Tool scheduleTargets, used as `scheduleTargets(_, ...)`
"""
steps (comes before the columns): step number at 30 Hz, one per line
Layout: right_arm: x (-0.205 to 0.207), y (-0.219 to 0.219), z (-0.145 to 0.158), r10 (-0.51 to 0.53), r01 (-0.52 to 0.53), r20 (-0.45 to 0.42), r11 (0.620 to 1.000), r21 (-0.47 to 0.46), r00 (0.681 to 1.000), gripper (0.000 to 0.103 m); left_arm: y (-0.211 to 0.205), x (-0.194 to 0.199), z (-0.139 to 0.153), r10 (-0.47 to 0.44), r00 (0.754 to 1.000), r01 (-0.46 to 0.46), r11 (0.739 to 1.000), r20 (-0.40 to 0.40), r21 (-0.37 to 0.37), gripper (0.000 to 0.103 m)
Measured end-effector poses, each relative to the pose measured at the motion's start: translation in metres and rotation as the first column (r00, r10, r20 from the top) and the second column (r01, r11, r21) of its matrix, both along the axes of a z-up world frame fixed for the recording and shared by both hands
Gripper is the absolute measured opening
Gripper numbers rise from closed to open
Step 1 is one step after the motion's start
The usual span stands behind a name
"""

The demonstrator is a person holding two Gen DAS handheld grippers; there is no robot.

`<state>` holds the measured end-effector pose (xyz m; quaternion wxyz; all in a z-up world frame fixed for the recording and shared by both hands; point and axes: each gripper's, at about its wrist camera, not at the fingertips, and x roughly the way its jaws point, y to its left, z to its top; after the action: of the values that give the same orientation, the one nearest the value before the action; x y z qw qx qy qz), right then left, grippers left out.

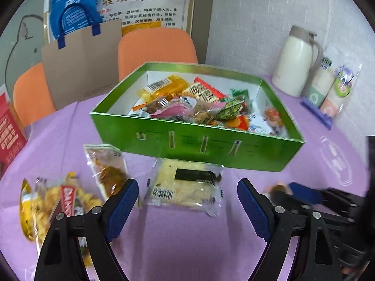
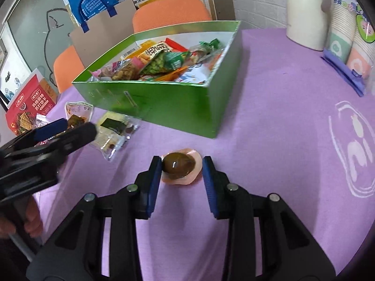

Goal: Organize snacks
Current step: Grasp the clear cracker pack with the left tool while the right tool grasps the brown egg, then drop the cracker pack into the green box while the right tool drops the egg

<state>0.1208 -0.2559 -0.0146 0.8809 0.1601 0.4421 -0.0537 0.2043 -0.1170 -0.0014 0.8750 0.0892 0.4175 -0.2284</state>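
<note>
Right gripper (image 2: 182,167) apart, straddling packaged braised egg (image 2: 179,165) at frame centre on purple table (image 2: 269,140); left gripper (image 1: 187,201) apart above rice-cracker pack (image 1: 185,187). Risk: slick round egg squirts sideways on closing, missing green box (image 2: 164,100).

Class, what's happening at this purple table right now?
A person with two handheld grippers is sorting snacks into a green box. The right gripper, open, straddles a packaged brown egg on the table. The left gripper, also open, hovers by a seaweed cracker pack. Other packets lie outside.
</note>
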Motion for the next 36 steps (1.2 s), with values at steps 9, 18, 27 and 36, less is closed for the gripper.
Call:
scheduleTargets(9,0.003,-0.009,-0.004,0.003,-0.003,0.002,1.0,0.026,1.0,0.038,-0.018,0.025,-0.037,0.003,0.995,0.008,0.994,-0.098,0.11,0.093)
scheduleTargets(18,0.0,-0.008,-0.006,0.031,-0.031,0.013,0.999,0.023,0.999,0.037,-0.008,0.012,-0.029,0.014,0.995,-0.006,0.997,-0.1,0.078,0.068)
scheduleTargets(27,-0.021,0.0,0.043,0.089,-0.092,0.158,0.996,0.014,0.983,0.038,0.01,-0.032,0.03,-0.049,0.999,0.049,0.997,-0.006,-0.054,0.068)
scheduleTargets(36,0.019,-0.009,0.076,0.09,-0.072,0.254,0.994,-0.079,0.963,0.038,0.005,0.003,0.099,0.008,0.995,0.008,0.987,0.098,-0.162,0.068)
